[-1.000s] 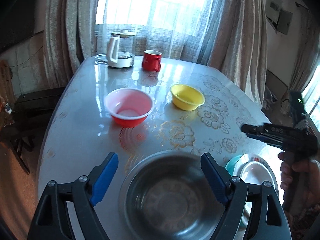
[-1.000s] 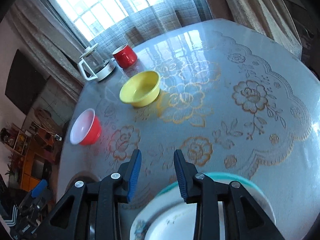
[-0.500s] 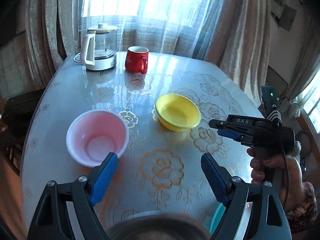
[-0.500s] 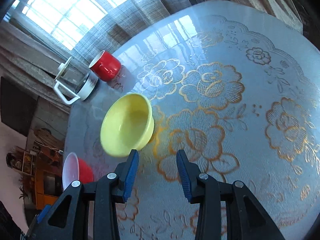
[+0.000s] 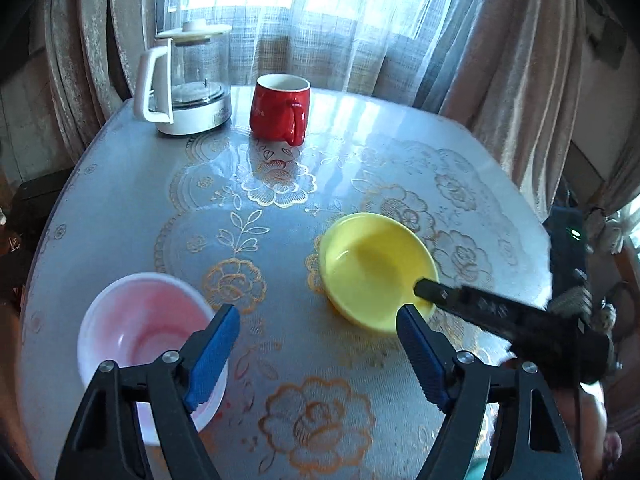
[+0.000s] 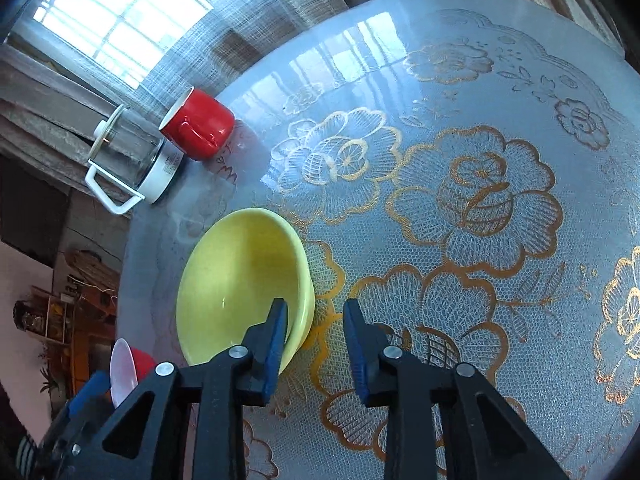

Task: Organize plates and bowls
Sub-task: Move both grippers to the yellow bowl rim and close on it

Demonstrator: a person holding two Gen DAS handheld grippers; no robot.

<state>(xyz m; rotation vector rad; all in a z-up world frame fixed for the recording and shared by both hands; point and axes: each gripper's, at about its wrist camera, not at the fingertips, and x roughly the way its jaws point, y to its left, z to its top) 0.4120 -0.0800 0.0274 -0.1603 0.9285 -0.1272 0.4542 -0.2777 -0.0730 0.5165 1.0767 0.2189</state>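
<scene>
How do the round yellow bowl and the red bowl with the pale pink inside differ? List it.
1. Colour: the yellow bowl is yellow throughout; the red bowl is pale inside and red outside.
2. Shape: the yellow bowl looks shallower and wider, the red bowl deeper.
3. Grippers: the right gripper straddles the yellow bowl's rim; the left gripper has one finger over the red bowl.

Both stand upright and empty.

Daylight pours through the sheer curtained window [image 5: 320, 4] at the back, blown out to white there, and lays streaked glare across the glossy worktop [image 6: 360, 64]. The room's sides stay dim. Both fisheye views bend strongly and darken at the corners. The right gripper [image 5: 500, 316] is motion-blurred in the left view; the rest is sharp.
</scene>
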